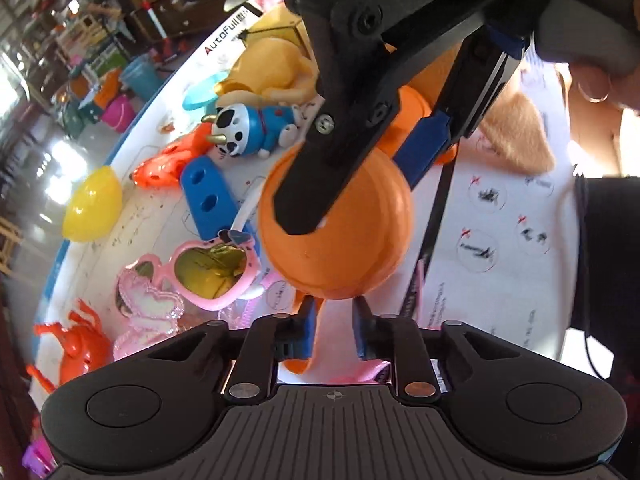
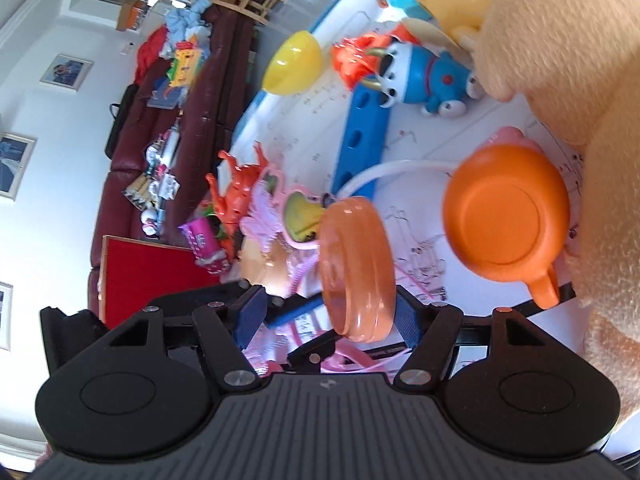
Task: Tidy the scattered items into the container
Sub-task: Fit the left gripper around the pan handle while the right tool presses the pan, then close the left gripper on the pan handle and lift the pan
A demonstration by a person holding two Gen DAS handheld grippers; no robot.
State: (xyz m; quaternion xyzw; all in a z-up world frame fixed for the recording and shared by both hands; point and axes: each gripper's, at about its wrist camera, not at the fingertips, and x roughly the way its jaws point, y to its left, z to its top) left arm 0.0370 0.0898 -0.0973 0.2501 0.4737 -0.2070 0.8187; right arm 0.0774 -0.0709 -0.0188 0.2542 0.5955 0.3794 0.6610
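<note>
An orange disc [image 1: 352, 248] stands on edge just above the white mat [image 1: 500, 300]. My left gripper [image 1: 334, 320] has its jaws narrow, pad tips pinching the disc's lower rim. In the right wrist view one of its fingers [image 2: 308, 340] lies against the face of the disc [image 2: 356, 264]. My right gripper [image 2: 332, 300] straddles the disc with jaws wide; one pad is near it, the other stands clear. From the left it reaches down, one finger of the right gripper [image 1: 356, 208] crossing the disc's face. An orange pot [image 2: 504, 208] lies beside a tan plush [image 2: 560, 60].
Scattered on the mat are a yellow half shell [image 1: 92, 208], a blue cow figure [image 1: 248, 128], a blue holed bar [image 1: 208, 196], pink heart sunglasses [image 1: 208, 268], an orange toy animal [image 1: 76, 344] and a black strap [image 1: 436, 220]. A person's hand [image 1: 592, 76] is at the upper right.
</note>
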